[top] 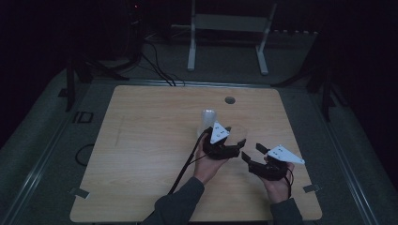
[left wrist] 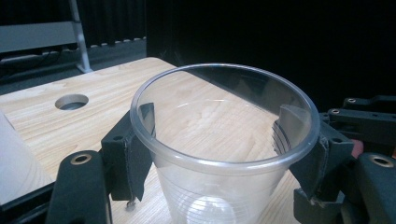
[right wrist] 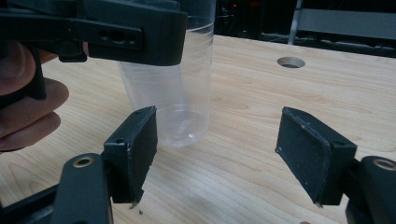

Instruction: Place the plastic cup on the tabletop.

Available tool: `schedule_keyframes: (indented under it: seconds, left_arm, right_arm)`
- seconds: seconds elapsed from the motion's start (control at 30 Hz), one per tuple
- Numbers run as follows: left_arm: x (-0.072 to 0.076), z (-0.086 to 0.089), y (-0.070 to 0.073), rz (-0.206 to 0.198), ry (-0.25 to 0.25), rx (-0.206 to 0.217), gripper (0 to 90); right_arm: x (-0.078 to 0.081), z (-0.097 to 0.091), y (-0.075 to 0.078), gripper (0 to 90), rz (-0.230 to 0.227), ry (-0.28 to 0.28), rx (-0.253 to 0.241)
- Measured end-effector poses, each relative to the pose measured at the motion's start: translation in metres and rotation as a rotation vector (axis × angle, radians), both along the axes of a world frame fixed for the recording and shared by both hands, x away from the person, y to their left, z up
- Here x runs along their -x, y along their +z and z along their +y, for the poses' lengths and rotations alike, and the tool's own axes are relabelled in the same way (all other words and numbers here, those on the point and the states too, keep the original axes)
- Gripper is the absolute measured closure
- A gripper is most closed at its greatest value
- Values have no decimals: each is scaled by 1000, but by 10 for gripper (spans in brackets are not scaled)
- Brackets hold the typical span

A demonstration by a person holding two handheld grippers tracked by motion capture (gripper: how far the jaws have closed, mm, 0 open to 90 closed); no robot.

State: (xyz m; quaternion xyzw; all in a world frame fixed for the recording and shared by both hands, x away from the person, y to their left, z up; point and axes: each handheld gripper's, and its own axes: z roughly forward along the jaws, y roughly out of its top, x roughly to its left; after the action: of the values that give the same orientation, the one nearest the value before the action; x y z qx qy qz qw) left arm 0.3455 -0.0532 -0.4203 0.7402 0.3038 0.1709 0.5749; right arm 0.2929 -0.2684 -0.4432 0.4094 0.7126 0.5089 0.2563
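probably a dim lab: bare wooden table [top: 141, 140], floor cables [top: 155, 65], white stand [top: 230, 23]

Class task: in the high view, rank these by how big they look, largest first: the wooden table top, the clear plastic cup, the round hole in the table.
1. Wooden table top
2. Clear plastic cup, partly hidden behind the left claw
3. Round hole
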Motion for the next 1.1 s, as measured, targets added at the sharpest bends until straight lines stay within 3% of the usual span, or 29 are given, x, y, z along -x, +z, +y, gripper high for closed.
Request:
schedule_keyframes:
  seconds: [1.1]
  left_arm:
    - [1,2,-12,-26,4,-3,294]
  right_arm:
    - [1,-2,0,288,-4,-4,-6]
